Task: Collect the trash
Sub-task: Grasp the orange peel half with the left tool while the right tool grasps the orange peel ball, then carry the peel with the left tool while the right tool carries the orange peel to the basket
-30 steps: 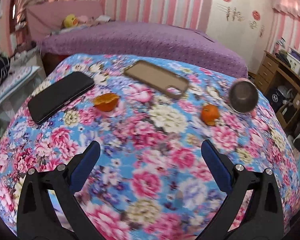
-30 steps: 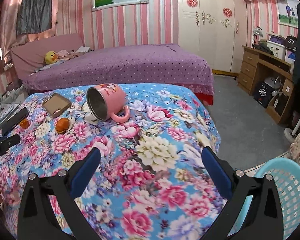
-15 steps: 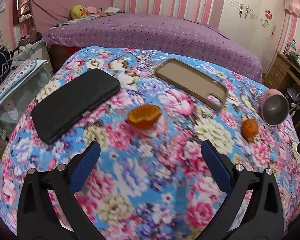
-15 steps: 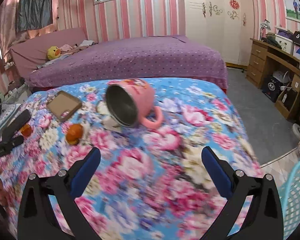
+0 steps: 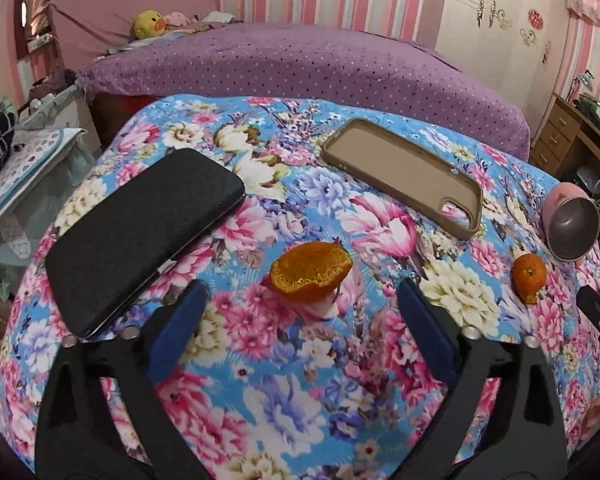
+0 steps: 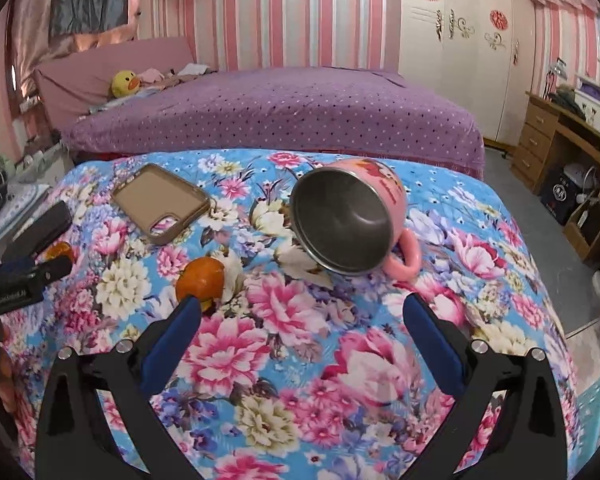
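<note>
A cupped piece of orange peel (image 5: 311, 271) lies on the floral cloth (image 5: 284, 392), just ahead of my left gripper (image 5: 300, 300). The blue fingertips stand on either side of it without touching, and the jaws are closing. A second orange peel (image 5: 529, 278) lies further right, also seen in the right wrist view as the peel (image 6: 201, 278) beside the left fingertip of my right gripper (image 6: 302, 306). That gripper is open and holds nothing. A pink mug (image 6: 348, 224) lies on its side straight ahead of it.
A black wallet (image 5: 140, 240) and a tan phone case (image 5: 404, 182) lie on the cloth beyond the peels. A light blue basket (image 6: 596, 412) stands on the floor at the lower right. A purple bed (image 6: 276, 116) is behind, a wooden desk (image 6: 568, 152) to the right.
Both grippers have moved forward over the cloth. The cupped peel now sits between the left fingertips, which have narrowed a little. The mug looms larger before the right gripper.
</note>
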